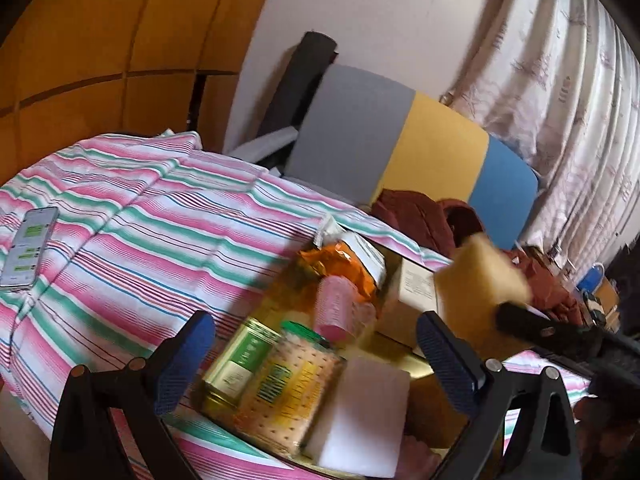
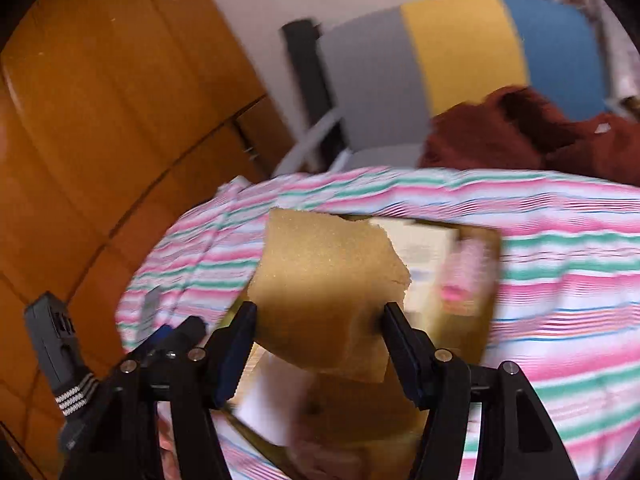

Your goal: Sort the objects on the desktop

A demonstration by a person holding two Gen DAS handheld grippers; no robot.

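The right claw (image 2: pixel 318 316) grips a yellow sponge (image 2: pixel 328 280); its two pads press on the lower sides of the sponge, which stands up between them and is held in the air above a gold tray (image 1: pixel 416 364). In the left wrist view the same sponge (image 1: pixel 480 280) shows at the right side, over the far right part of the tray, with a black finger of the right claw under it.

The left claw (image 1: pixel 316 356) is open, with nothing between its blue pads (image 1: pixel 188 356). It hangs over the near part of the tray.

The tray lies on a tabletop covered with a striped cloth (image 1: pixel 132 216) in pink, green and white. In the tray I see a pack of crackers (image 1: pixel 288 392), a green tin (image 1: pixel 240 356) just beside it on the left, a white block (image 1: pixel 360 412) touching the pack on the right, a pink hair roller (image 1: pixel 334 304), an orange packet (image 1: pixel 340 268) farther back, and a cream box (image 1: pixel 416 284) at the far right.

A phone (image 1: pixel 30 246) with a lit screen lies on the cloth, well apart from the tray, at the left. Behind the tabletop stands a chair (image 1: pixel 400 144) with a grey, yellow and blue back, and a dark red garment (image 1: pixel 420 216) lies on it.
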